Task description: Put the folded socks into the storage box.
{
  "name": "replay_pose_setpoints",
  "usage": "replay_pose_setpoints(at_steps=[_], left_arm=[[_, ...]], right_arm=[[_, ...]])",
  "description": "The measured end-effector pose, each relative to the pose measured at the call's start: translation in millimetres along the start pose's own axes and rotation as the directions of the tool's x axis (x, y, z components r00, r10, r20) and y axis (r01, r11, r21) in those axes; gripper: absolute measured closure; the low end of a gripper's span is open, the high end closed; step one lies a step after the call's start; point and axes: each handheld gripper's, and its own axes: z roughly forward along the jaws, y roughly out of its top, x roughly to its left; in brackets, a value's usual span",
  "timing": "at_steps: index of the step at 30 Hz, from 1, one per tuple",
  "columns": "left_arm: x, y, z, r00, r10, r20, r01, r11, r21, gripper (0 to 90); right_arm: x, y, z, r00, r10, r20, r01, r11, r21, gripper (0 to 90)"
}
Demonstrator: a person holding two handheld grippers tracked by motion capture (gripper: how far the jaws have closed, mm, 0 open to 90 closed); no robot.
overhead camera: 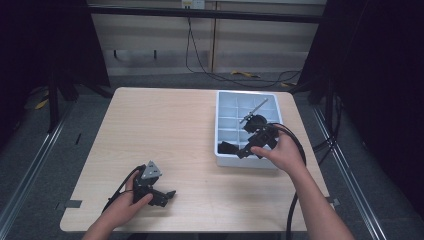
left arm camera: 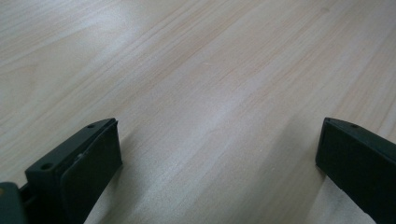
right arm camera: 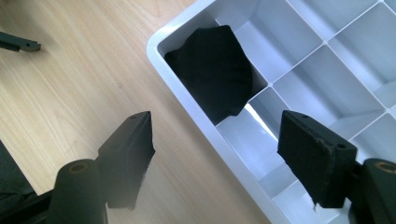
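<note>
A white compartment tray [overhead camera: 222,102] stands on the right half of the wooden table [overhead camera: 165,130]. A black cloth-like lump [right arm camera: 215,70] lies in its near-left corner cell, also seen as a dark shape [overhead camera: 227,147] from above. My right gripper [overhead camera: 246,150] hovers over the tray's near edge, open, its jaws straddling the tray rim [right arm camera: 187,105] with nothing between them. My left gripper [overhead camera: 167,196] rests low over bare table at the front left, open and empty; its fingers [left arm camera: 91,163] frame plain wood.
A thin metal rod [overhead camera: 253,111] and another dark object [overhead camera: 257,121] sit in the tray's middle cells. The table's front edge runs close under the left hand. Cables lie on the floor behind the table.
</note>
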Motion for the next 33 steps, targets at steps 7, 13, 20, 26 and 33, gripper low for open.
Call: replay_pose_setpoints(at_steps=[7,13,20,26,33], left_arm=[[0.0,0.0,-0.1,1.0,0.0,0.0,0.0,1.0,0.002,0.0],[0.1,0.0,-0.2,1.0,0.001,0.0,-0.001,1.0,0.002,0.0],[0.1,0.0,-0.2,1.0,0.001,0.0,-0.001,1.0,0.002,0.0],[0.2,0.0,-0.2,1.0,0.002,0.0,-0.002,1.0,0.003,0.0],[0.0,0.0,-0.1,1.0,0.0,0.001,0.0,1.0,0.002,0.0]], right_arm=[[1.7,-6.2,-3.1,1.0,-0.007,0.005,0.007,1.0,-0.002,26.4],[4.7,-15.0,-3.1,0.9999,-0.01,0.006,0.01,1.0,0.001,26.0],[7.3,-22.9,-3.1,0.9999,-0.011,0.001,0.011,1.0,-0.004,25.6],[10.1,-27.7,-3.2,0.9997,-0.021,0.007,0.021,1.0,-0.011,25.6],[12.0,-35.2,-3.8,0.9997,-0.019,0.012,0.02,1.0,-0.019,25.6]])
